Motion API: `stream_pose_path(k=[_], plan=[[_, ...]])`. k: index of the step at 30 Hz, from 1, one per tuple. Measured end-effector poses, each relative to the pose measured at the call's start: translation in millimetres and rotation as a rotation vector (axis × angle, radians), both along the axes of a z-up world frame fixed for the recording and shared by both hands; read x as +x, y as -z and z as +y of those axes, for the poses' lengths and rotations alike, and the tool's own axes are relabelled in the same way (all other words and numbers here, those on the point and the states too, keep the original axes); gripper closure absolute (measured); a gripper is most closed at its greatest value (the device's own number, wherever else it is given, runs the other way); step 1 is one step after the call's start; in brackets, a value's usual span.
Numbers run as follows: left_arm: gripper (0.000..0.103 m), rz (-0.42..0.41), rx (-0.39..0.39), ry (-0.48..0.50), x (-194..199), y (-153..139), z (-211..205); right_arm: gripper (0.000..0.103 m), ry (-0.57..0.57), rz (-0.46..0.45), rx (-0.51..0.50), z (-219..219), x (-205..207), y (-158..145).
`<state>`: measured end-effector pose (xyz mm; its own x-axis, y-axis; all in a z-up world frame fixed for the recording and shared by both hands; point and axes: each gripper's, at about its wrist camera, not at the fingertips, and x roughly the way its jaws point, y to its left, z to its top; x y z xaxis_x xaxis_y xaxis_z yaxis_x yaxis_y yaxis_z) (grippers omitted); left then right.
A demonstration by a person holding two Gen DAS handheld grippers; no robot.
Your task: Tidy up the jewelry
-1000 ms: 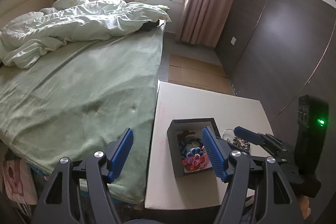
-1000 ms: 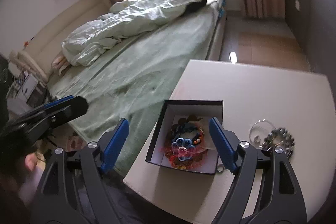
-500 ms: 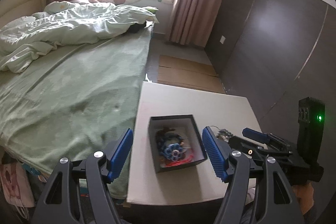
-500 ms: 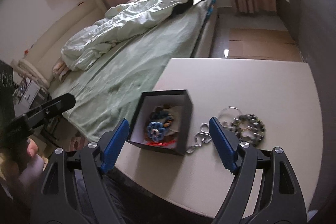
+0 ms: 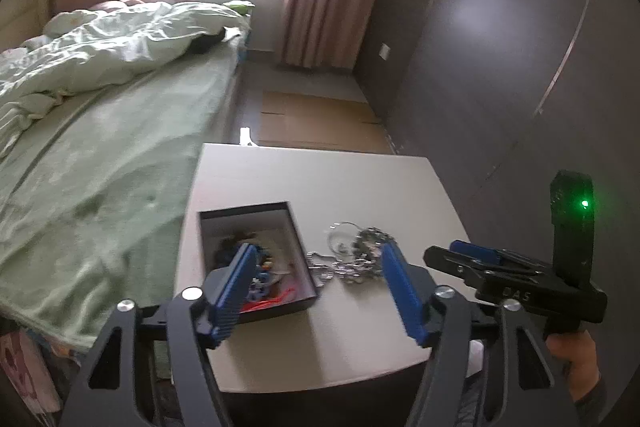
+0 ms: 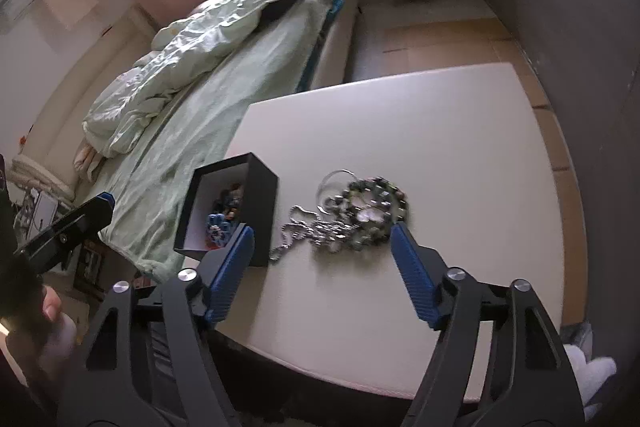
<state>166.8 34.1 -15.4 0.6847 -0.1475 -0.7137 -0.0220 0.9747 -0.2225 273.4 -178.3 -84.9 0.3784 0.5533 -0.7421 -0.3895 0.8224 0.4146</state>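
A black open box (image 5: 256, 251) (image 6: 224, 211) holding colourful bead jewelry stands near the left front of a white table (image 5: 320, 179) (image 6: 420, 131). To its right lies a loose pile of jewelry: a silver chain (image 6: 300, 227), a beaded bracelet (image 6: 376, 207) (image 5: 372, 247) and a clear ring (image 6: 332, 183). My left gripper (image 5: 320, 287) is open and empty above the table's front, its left finger over the box. My right gripper (image 6: 324, 267) is open and empty, just in front of the pile. The right gripper also shows in the left wrist view (image 5: 472, 253).
A bed with a green sheet (image 5: 100, 167) and a crumpled duvet (image 6: 192, 51) runs along the table's left side. A dark wall panel (image 5: 500, 67) is to the right. Cardboard (image 5: 320, 119) lies on the floor beyond the table.
Both grippers have swung right, so the box now sits left and the jewelry pile lies ahead of them. Both stay open.
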Motion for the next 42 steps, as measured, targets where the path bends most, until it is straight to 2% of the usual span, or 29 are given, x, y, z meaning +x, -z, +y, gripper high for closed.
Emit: stream_pose_path(k=[5, 11, 13, 16, 20, 22, 31, 35, 39, 40, 42], plan=[[0.057, 0.045, -0.003, 0.043, 22, 13, -22, 0.047, 0.033, 0.037, -0.001, -14, 3, 8], [0.065, 0.091, 0.014, 0.073, 51, 31, -36, 0.061, 0.064, 0.083, 0.001, -23, 11, 18], [0.070, 0.104, 0.029, 0.084, 60, 35, -40, 0.070, 0.079, 0.105, 0.002, -26, 16, 23], [0.073, 0.133, 0.052, 0.104, 76, 45, -45, 0.075, 0.098, 0.131, 0.007, -29, 21, 29], [0.075, 0.170, 0.069, 0.127, 98, 60, -48, 0.075, 0.104, 0.151, 0.022, -30, 29, 34], [0.078, 0.188, 0.075, 0.135, 108, 66, -50, 0.081, 0.102, 0.162, 0.027, -29, 33, 37], [0.083, 0.239, 0.073, 0.175, 143, 93, -51, 0.081, 0.087, 0.201, -0.004, -6, 54, 53], [0.085, 0.241, 0.042, 0.175, 150, 102, -43, 0.081, 0.074, 0.207, -0.046, 8, 61, 63], [0.085, 0.233, -0.027, 0.167, 156, 106, -31, 0.081, 0.073, 0.207, -0.091, 16, 69, 74], [0.085, 0.233, -0.039, 0.165, 157, 107, -29, 0.085, 0.079, 0.202, -0.114, 17, 70, 76], [0.085, 0.221, -0.062, 0.169, 158, 105, -26, 0.086, 0.080, 0.184, -0.151, 20, 72, 79]])
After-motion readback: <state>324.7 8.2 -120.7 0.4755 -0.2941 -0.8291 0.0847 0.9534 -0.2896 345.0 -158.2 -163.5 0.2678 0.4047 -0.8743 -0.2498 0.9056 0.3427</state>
